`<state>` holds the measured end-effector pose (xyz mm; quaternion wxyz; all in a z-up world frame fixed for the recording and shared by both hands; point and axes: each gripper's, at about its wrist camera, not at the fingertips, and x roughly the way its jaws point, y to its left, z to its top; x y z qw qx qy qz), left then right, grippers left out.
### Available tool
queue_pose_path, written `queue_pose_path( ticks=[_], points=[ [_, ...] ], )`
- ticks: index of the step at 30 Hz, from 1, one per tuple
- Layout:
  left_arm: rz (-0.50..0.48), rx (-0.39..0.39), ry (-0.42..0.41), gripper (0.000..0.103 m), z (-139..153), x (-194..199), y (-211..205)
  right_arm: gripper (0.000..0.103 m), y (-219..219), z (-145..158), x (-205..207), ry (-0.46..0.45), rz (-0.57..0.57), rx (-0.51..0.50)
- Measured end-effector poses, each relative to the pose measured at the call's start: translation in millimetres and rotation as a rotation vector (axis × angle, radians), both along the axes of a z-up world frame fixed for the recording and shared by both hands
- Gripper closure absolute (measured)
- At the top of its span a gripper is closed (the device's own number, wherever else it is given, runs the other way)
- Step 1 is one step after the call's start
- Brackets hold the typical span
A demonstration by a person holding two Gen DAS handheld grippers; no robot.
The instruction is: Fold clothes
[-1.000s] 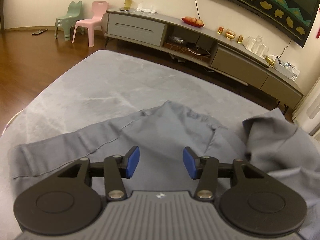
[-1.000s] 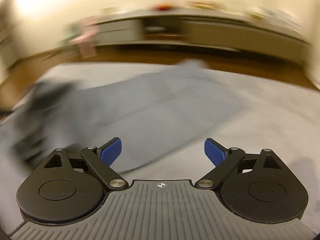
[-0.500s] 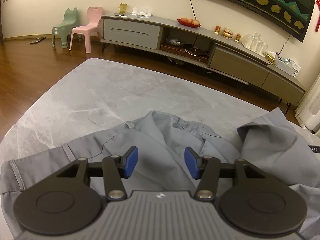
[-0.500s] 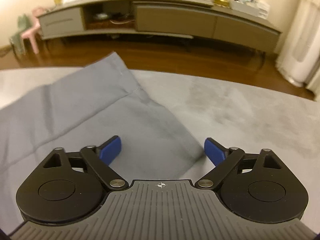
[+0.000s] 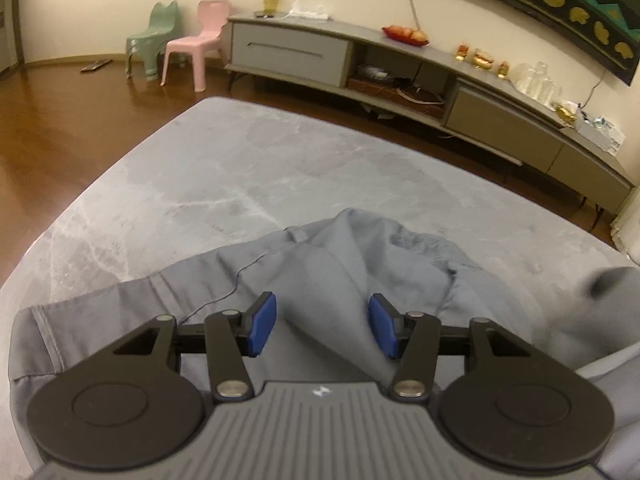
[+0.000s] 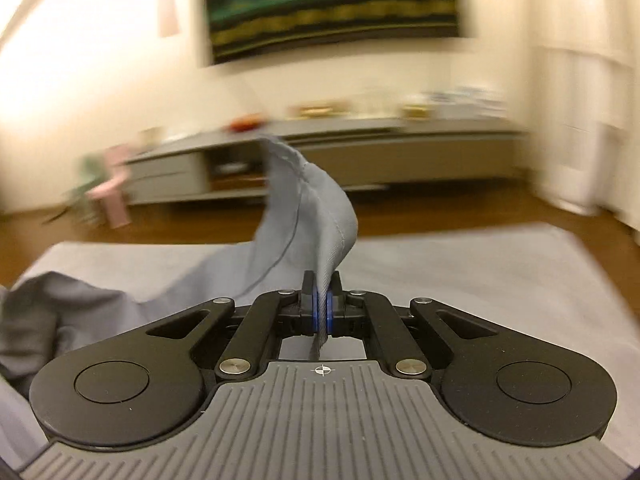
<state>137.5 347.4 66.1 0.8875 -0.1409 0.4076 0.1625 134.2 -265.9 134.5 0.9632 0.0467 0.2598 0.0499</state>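
Grey marble-look table, living room behind. My right gripper is clamped on a hem of the grey garment, lifting it off the table. My left gripper hangs half apart over a crumpled fold, gripping nothing.

Both wrist views look close over the grey tabletop toward its far edge — sharing the sideboard beyond.
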Motion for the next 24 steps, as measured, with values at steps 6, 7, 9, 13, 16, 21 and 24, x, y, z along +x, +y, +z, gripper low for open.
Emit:
queue_pose_path(
  ticks=[6, 7, 9, 13, 16, 21, 24],
  points=[
    [-0.002, 0.063, -0.022, 0.051, 11.7, -9.1, -10.3, 0.103, -91.4, -38.3, -86.9, 0.114, -0.328, 0.336],
    [-0.006, 0.081, -0.042, 0.049, 17.5, -12.7, -11.7, 0.103, -96.6, -38.1, -93.7, 0.099, -0.341, 0.389],
    [0.0, 0.088, -0.072, 0.04, 29.3, -12.9, -7.1, 0.103, -108.5, -35.4, -103.2, 0.052, -0.373, 0.476],
    [-0.056, 0.084, -0.01, 0.035, 34.9, 25.2, 1.1, 0.102, -121.7, -40.0, -100.2, 0.036, -0.408, 0.521],
    [-0.187, 0.148, 0.111, 0.033, 18.3, 70.8, -25.2, 0.102, -118.2, -46.5, -88.1, 0.082, -0.38, 0.539],
    [-0.367, 0.27, 0.225, 0.026, -16.6, 121.0, -88.9, 0.098, -96.1, -47.7, -76.4, 0.103, -0.315, 0.462],
    [-0.398, 0.408, 0.263, 0.018, -41.5, 128.2, -112.9, 0.096, -90.0, -45.9, -77.5, 0.105, -0.295, 0.434]
  ],
)
